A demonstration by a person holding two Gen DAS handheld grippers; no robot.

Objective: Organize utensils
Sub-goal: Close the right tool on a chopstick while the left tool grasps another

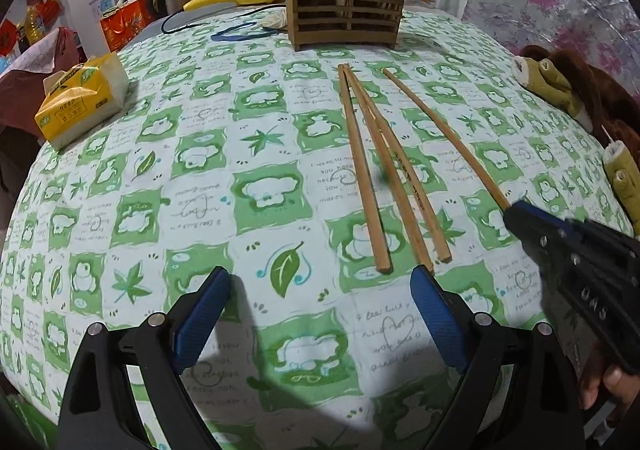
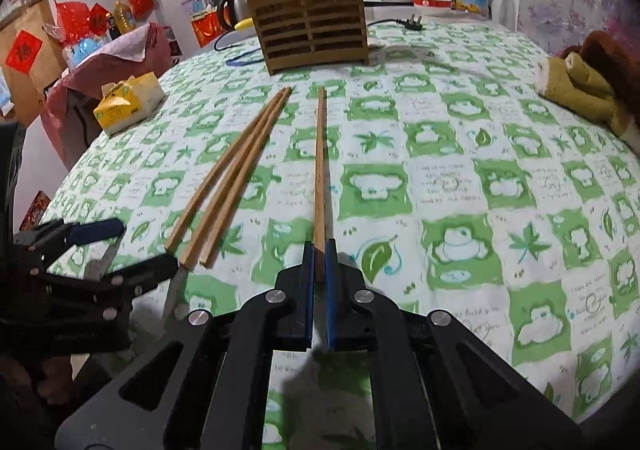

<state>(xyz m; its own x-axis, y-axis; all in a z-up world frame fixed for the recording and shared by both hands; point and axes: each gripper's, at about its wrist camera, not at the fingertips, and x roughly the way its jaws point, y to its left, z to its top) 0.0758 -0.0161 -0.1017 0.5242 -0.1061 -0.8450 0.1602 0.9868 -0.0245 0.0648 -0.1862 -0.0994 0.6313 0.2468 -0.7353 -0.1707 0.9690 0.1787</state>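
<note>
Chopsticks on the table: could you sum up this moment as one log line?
right gripper: shut on single chopstick | left gripper: open, empty | three chopsticks: on tablecloth | wooden holder: behind

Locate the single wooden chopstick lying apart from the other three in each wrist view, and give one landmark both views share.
Left wrist view: the single wooden chopstick runs diagonally right of centre, its near end at the right gripper.
Right wrist view: the chopstick runs straight up the centre, its near end clamped in that gripper.
Shared landmark: the slatted wooden utensil holder at the table's far edge.
</note>
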